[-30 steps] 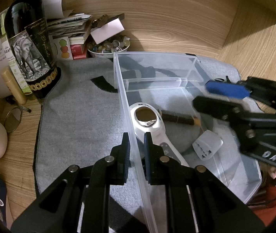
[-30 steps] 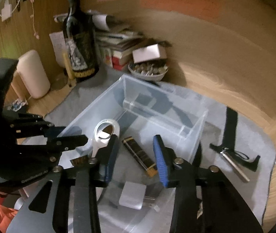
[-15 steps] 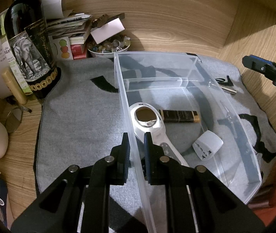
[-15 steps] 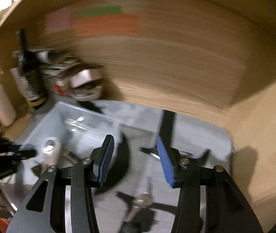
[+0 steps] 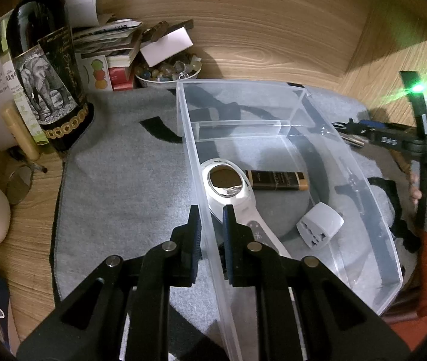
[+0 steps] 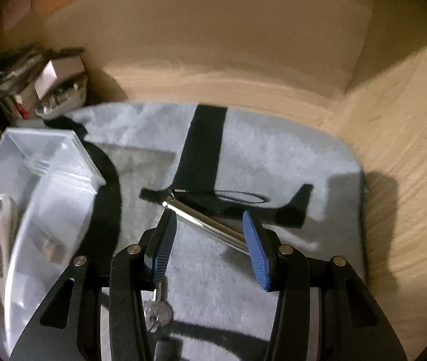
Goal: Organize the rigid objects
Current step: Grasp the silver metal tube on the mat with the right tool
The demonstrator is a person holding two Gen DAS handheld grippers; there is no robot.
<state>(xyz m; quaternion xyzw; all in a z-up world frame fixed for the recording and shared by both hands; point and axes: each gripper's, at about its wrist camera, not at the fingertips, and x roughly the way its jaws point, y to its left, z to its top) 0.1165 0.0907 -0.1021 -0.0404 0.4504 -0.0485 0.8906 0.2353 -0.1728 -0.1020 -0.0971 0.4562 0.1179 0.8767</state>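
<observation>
My left gripper [image 5: 211, 230] is shut on the left wall of the clear plastic box [image 5: 345, 162], one finger inside and one outside. In the box lie a white handheld device with an oval mirrored head [image 5: 225, 180], a black and gold tube [image 5: 276, 180] and a white travel adapter [image 5: 320, 225]. Right of the box, my right gripper [image 6: 210, 240] stands open low over the grey mat [image 6: 288, 156]. A shiny metal cylinder [image 6: 204, 222] with a thin cord loop lies slantwise between its blue pads, which do not press on it. From the left wrist view that gripper [image 5: 360, 128] shows beyond the box's right wall.
A bunch of keys [image 6: 157, 313] lies on the mat beneath the right gripper. At the back left stand a dark bottle with an elephant label [image 5: 48, 84], stacked books and papers [image 5: 108, 39] and a bowl of small stones [image 5: 168, 72]. Wooden walls close the back and right.
My right gripper has left the space above the box, swung right and come down over the metal cylinder on the mat. The left gripper and the box have stayed put.
</observation>
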